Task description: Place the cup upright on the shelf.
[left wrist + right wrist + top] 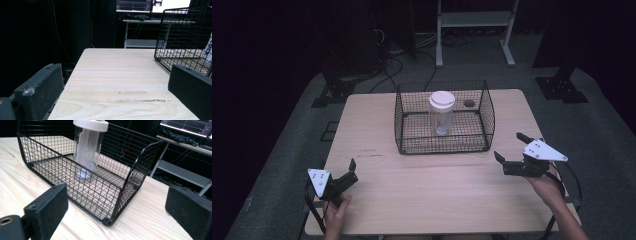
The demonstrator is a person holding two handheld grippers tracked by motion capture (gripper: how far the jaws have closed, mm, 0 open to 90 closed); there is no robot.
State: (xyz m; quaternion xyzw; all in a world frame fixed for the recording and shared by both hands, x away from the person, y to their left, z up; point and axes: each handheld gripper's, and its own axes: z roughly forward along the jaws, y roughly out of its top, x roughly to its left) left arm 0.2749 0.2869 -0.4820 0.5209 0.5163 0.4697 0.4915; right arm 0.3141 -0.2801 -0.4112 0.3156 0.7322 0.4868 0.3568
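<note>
Both my left gripper (pixel 346 172) and right gripper (pixel 508 149) are released, empty. Clear plastic white-lidded jar (pixel 442 113) looks tippy inside the black wire basket (pixel 404 131); I'd guess clipping the rim topples it.

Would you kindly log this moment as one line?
left gripper: open, empty | right gripper: open, empty | jar: upright in basket | table: bare front

Black wire basket (pixel 486 116), white-lidded clear jar (pixel 442 114)

Overhead and low views, shared basket (pixel 443 120)
</note>
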